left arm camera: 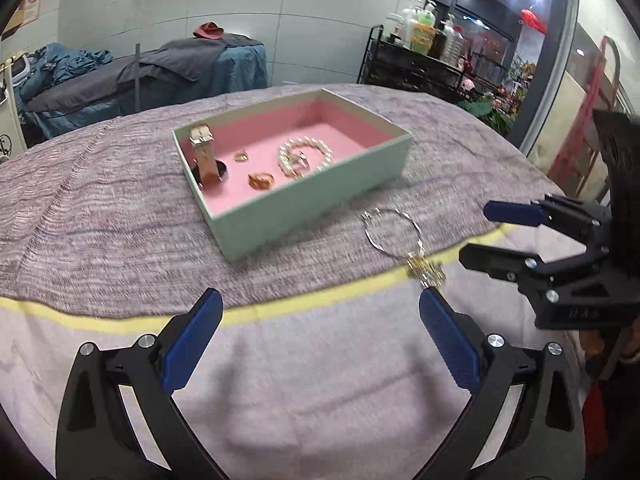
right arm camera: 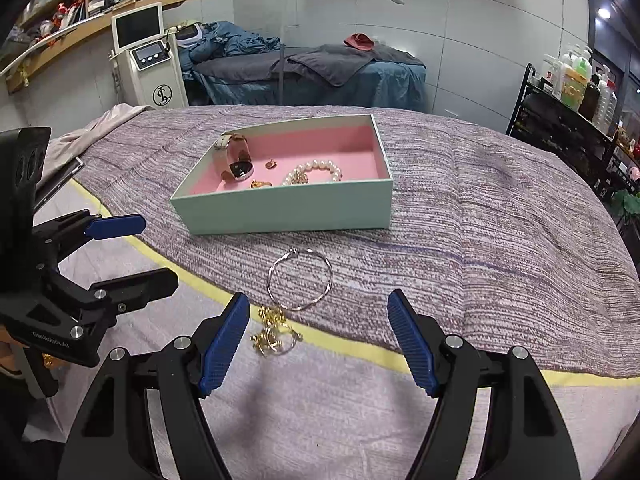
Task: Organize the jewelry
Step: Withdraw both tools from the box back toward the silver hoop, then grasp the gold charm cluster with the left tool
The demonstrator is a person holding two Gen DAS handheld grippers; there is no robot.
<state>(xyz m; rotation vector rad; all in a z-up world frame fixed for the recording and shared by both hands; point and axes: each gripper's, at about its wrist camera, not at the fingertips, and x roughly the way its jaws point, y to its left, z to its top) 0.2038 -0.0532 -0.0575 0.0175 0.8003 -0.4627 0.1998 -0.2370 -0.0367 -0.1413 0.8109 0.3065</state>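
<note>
A mint-green box (left arm camera: 312,200) (right arm camera: 288,208) with pink lining sits on the knitted cover. Inside it are a watch (left arm camera: 204,156) (right arm camera: 234,160), a pearl bracelet (left arm camera: 306,152) (right arm camera: 316,168) and small gold pieces (left arm camera: 262,180). In front of the box a thin silver bangle (left arm camera: 371,238) (right arm camera: 298,308) lies flat. A gold chain piece (left arm camera: 426,270) (right arm camera: 276,336) lies at its near end. My left gripper (left arm camera: 318,300) (right arm camera: 158,250) is open and empty, its right fingertip close to the gold piece. My right gripper (right arm camera: 318,300) (left arm camera: 476,234) is open, the gold piece just inside its left finger, untouched.
A yellow stripe (right arm camera: 360,346) crosses the cover between the knitted part and the smooth lilac part nearer me. Behind the table stand a treatment bed (right arm camera: 320,68), a white machine (right arm camera: 148,56) and a black cart of bottles (right arm camera: 568,112).
</note>
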